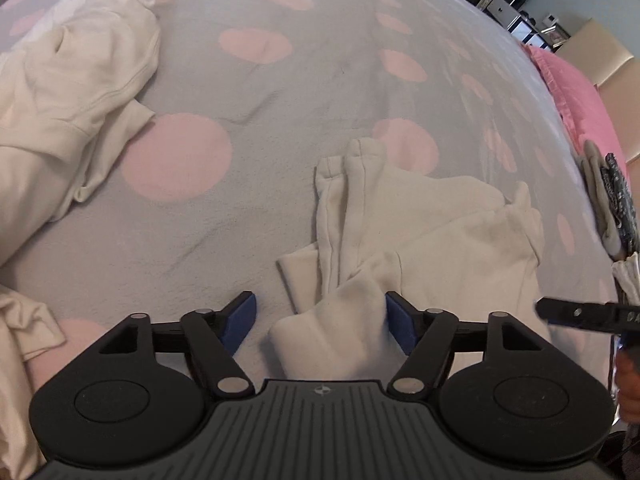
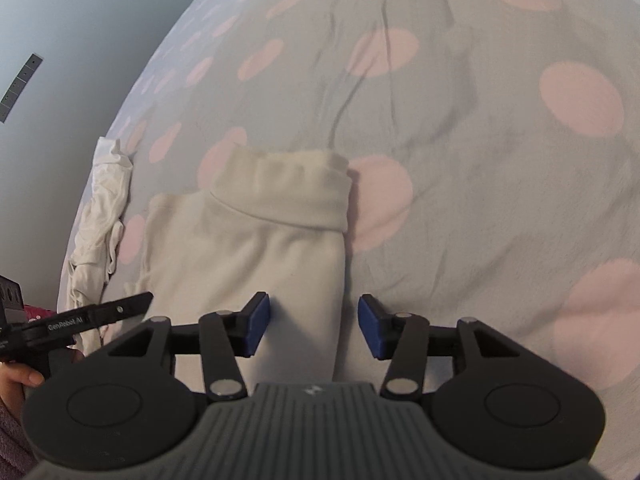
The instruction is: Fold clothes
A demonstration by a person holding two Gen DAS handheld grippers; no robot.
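Cream sweatshirt (image 2: 248, 248) on dotted bedspread (image 2: 480, 160), both tongs open

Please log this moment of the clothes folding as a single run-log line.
stage: folding cream garment on dotted bedspread | left gripper: open, cloth between fingers | right gripper: open over garment edge

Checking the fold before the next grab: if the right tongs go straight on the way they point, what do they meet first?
Most likely the cream garment: the right tongs stand open with its folded edge between the pads, and the spotted bedcover lies underneath. Depth is unclear.
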